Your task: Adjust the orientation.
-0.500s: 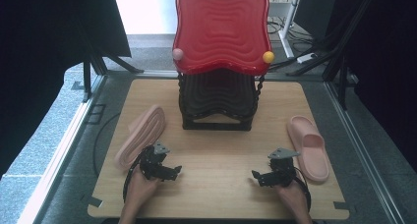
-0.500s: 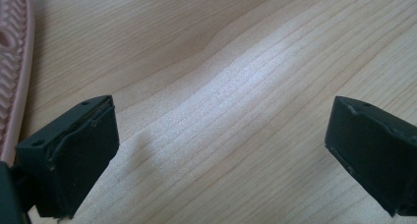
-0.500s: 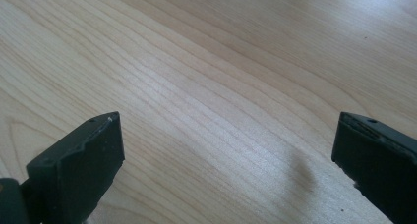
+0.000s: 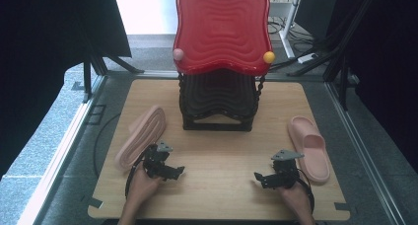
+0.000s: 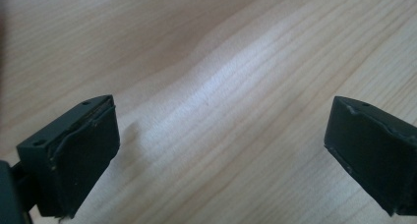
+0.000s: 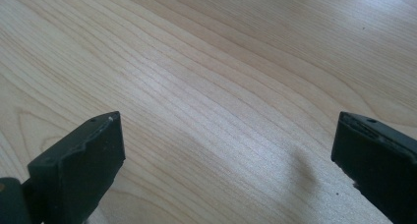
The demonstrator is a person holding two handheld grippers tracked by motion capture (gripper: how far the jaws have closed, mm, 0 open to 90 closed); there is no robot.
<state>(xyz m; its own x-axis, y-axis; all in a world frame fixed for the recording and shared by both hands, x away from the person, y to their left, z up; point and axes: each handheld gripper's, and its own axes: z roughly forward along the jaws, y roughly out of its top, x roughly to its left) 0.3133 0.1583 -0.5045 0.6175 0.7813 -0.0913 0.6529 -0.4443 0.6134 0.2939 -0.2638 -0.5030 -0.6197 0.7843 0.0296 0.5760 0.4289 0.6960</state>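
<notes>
A: Well, starting at the left: a pink slipper (image 4: 141, 137) lies on the wooden board (image 4: 222, 151), tipped up on its edge so its ribbed sole shows, toe end toward the rack.

B: And the left gripper (image 4: 170, 171)?

A: Just beside that slipper's near end, low over the board in the person's left hand (image 4: 140, 186). Its jaws stand wide apart with nothing between them. In the left gripper view there is bare wood grain between the two black pads (image 5: 81, 153).

B: What's in the middle?

A: A black rack (image 4: 218, 104) at the far side of the board, carrying a red wavy tray (image 4: 222, 30) with a pink ball (image 4: 178, 54) at its left corner and a yellow ball (image 4: 268, 56) at its right.

B: Then the right side?

A: The right gripper (image 4: 263, 178) hovers low over the board, jaws also wide apart and empty; the right gripper view shows plain wood between them. The second pink slipper (image 4: 310, 147) lies flat, sole down, just beside it near the board's right edge.
</notes>
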